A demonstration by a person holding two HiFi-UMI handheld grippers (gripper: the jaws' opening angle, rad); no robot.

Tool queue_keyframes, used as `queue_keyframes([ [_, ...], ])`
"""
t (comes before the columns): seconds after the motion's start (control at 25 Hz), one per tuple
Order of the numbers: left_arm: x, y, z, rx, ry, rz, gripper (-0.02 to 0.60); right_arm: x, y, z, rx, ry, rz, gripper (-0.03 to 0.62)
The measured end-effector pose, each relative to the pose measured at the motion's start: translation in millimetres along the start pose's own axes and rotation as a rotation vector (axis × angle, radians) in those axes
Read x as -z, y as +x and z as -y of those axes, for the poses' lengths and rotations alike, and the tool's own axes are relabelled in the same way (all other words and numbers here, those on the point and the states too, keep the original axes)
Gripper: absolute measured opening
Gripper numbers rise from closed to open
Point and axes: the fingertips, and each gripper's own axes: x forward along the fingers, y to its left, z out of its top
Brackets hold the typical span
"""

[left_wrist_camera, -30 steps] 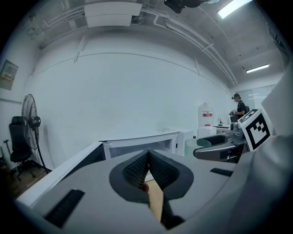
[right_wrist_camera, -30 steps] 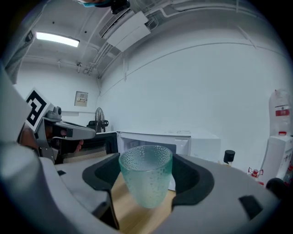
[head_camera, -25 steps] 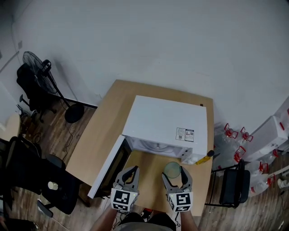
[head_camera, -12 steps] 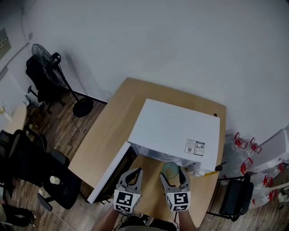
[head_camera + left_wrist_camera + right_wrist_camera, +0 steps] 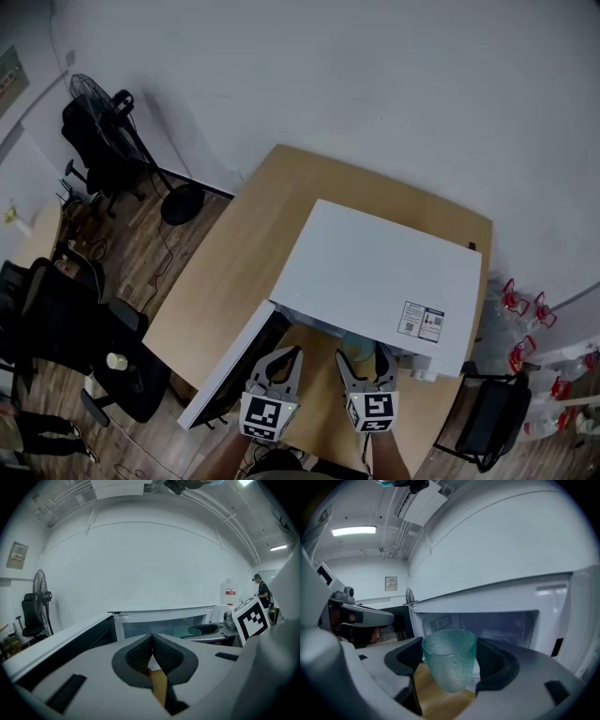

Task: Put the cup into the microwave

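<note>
One step in hand: carrying the cup (image 5: 450,660) into the open microwave (image 5: 375,272), as I judge it. The cup is at the mouth and not yet inside.
Doing it well: I'd keep the cup upright and go in level, low under the top edge of the opening (image 5: 497,623). I'd steer clear of the door (image 5: 230,361) standing open at my left, and set the cup down on the floor inside before easing my grip.
Right gripper (image 5: 365,361): jaws partway apart, clamped on the cup's sides; the pads touch the glass left and right, and its base hangs above the table (image 5: 234,262).
Cup: green, dimpled, see-through, upright, apparently empty, just in front of the opening.
Left gripper (image 5: 152,639): jaws pressed together with nothing between them — it hangs idle beside the right one, near the door.
</note>
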Motion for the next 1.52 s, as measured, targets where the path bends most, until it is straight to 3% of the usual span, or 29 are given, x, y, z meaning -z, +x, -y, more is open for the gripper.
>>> queue_keyframes([
  [0.72,18,28,-9,0.006,-0.019,-0.047,0.023,17,41,16,0.010,0.010,-0.033,0.353],
  [1.52,28,27,-11,-0.009,-0.024,-0.072,0.023,15,54,19,0.030,0.020,0.002,0.356],
])
